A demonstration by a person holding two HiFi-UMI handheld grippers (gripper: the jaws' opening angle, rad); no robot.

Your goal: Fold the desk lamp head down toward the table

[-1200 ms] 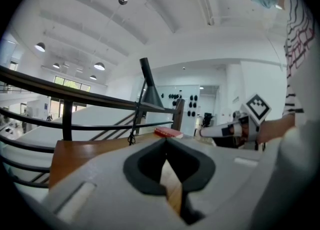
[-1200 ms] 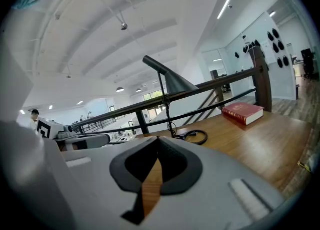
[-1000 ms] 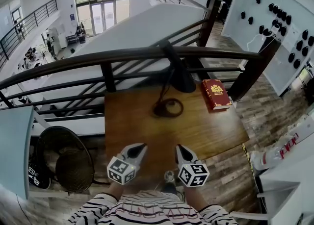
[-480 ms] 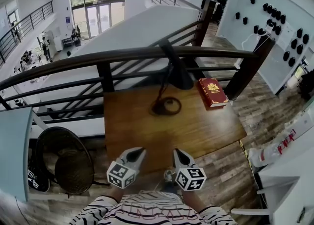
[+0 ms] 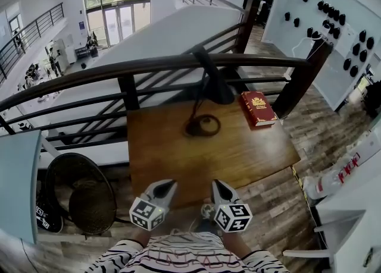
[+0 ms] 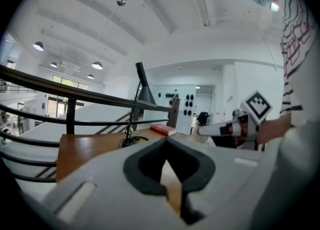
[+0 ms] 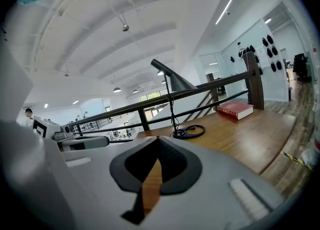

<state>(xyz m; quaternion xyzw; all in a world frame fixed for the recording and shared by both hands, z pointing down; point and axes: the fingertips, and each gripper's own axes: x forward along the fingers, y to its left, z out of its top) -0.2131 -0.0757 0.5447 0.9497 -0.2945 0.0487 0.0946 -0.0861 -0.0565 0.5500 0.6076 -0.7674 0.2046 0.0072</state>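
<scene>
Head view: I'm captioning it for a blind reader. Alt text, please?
A black desk lamp stands at the far edge of a wooden table beside a red book, against a dark railing. Near the front edge, the left gripper and right gripper hover shut and empty.

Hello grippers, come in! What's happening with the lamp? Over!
Left gripper and right gripper both shut, empty, at near edge of table. Desk lamp untouched at far edge. Red book beside it, not in the way.
</scene>
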